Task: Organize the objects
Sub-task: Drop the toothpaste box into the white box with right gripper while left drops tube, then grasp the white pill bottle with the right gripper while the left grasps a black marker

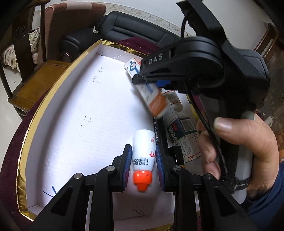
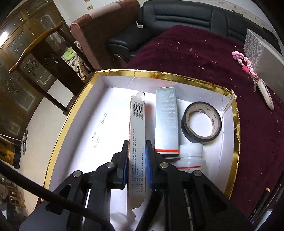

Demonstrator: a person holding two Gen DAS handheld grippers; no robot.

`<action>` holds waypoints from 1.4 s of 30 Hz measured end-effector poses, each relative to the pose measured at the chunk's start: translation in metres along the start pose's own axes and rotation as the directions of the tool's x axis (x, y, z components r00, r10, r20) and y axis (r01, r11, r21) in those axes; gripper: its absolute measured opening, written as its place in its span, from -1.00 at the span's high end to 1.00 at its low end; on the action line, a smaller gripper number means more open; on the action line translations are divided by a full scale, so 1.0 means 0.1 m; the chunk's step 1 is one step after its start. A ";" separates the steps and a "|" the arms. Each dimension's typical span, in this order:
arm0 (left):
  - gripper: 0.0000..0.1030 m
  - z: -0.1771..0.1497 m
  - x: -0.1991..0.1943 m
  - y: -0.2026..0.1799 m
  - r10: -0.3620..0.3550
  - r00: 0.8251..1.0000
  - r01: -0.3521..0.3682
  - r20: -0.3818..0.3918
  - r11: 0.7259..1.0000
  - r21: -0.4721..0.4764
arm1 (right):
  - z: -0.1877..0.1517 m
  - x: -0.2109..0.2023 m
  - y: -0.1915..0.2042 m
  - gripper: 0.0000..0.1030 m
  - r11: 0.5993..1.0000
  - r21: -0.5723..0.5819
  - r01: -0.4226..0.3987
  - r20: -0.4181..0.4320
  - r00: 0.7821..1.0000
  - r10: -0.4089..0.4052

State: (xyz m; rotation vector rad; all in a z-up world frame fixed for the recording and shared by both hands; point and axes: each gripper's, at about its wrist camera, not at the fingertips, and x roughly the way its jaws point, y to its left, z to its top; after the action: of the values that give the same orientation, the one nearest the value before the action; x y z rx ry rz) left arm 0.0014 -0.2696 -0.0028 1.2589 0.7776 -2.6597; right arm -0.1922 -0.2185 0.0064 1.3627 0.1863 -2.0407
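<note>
My left gripper (image 1: pixel 143 160) is shut on a small white bottle with an orange cap (image 1: pixel 143 156), held just above the floor of a white, gold-rimmed box (image 1: pixel 58 99). My right gripper (image 2: pixel 136 160) is shut on a long narrow carton (image 2: pixel 137 142) over the same box (image 2: pixel 74 113). In the left wrist view the right gripper (image 1: pixel 140 77) holds that carton (image 1: pixel 150 94) tilted above the box's right side. Inside the box lie a silver carton (image 2: pixel 166 122), a roll of black tape (image 2: pixel 201 122) and a white jar (image 2: pixel 191 156).
The box sits on a maroon tablecloth (image 2: pixel 195 53). A pink beaded keychain with a white fob (image 2: pixel 248 67) and a patterned box (image 2: pixel 257 49) lie at the right. A wooden chair (image 2: pixel 44 51) and a black sofa (image 2: pixel 177 16) stand beyond the table.
</note>
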 end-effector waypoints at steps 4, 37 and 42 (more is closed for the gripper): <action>0.51 0.01 -0.03 0.00 -0.007 1.000 0.007 0.003 1.000 0.002 | -0.03 -0.09 -0.05 0.65 1.000 0.018 -0.021 0.005 1.000 0.021; 0.51 -0.14 0.40 -2.04 0.006 0.990 0.053 -0.140 0.910 0.411 | -2.04 -2.00 -2.36 0.04 0.939 0.338 -0.065 0.371 0.926 -0.070; 0.51 -0.24 0.73 -2.27 0.133 0.979 -0.037 -0.154 0.860 0.509 | -2.07 -1.87 -2.55 0.04 0.923 0.367 -0.116 0.348 0.937 -0.020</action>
State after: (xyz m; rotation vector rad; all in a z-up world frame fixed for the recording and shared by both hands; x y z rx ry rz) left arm -0.0971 -0.0526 0.0222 1.6221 0.0120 -2.7963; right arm -0.1415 0.1560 0.0154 1.1778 -0.4213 -2.3151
